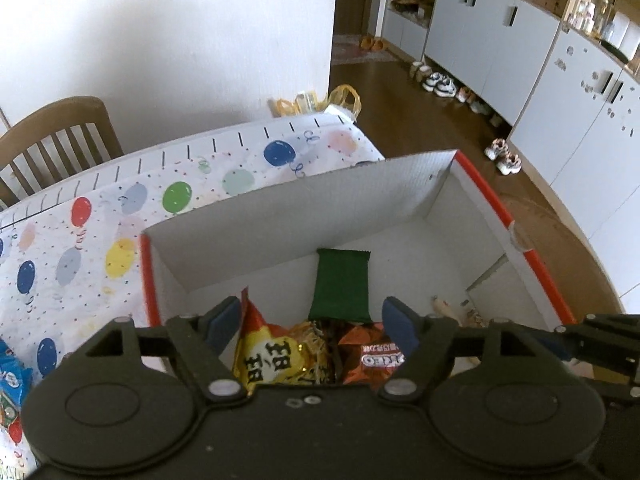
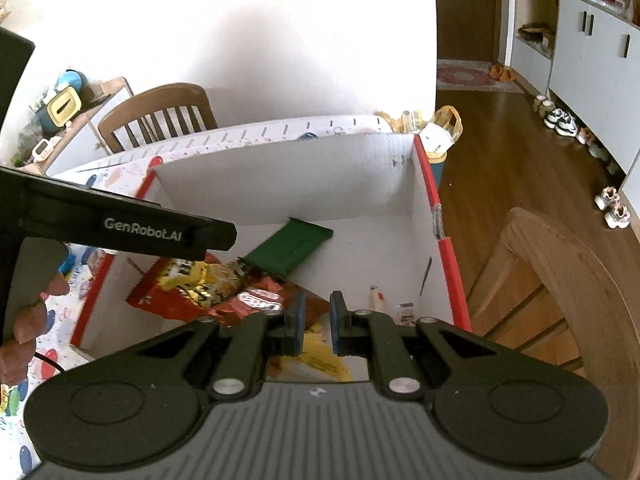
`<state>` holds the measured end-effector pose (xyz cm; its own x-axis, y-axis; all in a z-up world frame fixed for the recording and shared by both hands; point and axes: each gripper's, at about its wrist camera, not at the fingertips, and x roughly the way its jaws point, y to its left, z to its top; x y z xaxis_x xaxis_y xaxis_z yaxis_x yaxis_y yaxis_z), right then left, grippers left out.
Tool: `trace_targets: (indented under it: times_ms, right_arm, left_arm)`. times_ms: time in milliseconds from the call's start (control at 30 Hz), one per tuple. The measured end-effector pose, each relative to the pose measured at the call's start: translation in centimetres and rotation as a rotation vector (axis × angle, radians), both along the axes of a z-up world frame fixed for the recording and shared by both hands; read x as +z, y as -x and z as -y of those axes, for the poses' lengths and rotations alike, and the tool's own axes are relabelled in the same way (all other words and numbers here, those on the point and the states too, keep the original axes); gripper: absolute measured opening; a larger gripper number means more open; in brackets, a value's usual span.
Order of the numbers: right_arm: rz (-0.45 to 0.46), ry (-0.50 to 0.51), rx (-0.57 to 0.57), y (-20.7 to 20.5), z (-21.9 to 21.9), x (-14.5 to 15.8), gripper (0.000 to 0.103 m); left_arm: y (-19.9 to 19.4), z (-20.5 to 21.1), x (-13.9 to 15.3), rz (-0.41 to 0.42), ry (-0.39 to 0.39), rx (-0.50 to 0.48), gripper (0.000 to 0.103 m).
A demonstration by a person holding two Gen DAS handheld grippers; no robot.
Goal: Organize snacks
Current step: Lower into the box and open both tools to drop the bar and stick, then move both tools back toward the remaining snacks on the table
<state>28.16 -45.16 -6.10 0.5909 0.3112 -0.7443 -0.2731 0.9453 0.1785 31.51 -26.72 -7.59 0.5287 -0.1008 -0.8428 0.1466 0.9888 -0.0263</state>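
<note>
Over the open box (image 1: 420, 184), the left gripper (image 1: 314, 326) hangs with jaws spread wide and nothing between them, while the right gripper (image 2: 316, 324) holds its jaws a narrow gap apart, gripping nothing, above a yellow packet (image 2: 320, 354) at the box's near wall. On the box floor beneath them lie a red-and-gold snack bag (image 1: 266, 354) and an orange Oreo pack (image 1: 364, 354), touching each other. Just beyond these, toward the box's far wall, a green wrapper (image 1: 340, 286) lies flat. More packets (image 1: 12, 392) sit outside the box on the balloon-print tablecloth (image 1: 100, 216). A wooden chair (image 1: 60, 136) stands beyond the box, at the table's far edge.
</note>
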Motion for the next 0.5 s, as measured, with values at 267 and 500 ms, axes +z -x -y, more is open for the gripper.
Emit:
trace_targets:
  times_ms: [267, 500]
  right_arm:
    - [0.053, 0.026, -0.006, 1.7, -1.7, 2.1, 0.012]
    - [0.080, 0.019, -0.020, 3.4, -3.3, 3.7, 0.014]
  left_arm:
    - [2.8, -1.9, 2.7, 0.065, 0.011, 0.003, 0.085]
    - [5.3, -4.9, 4.3, 0.103, 0.026, 0.015, 0.089]
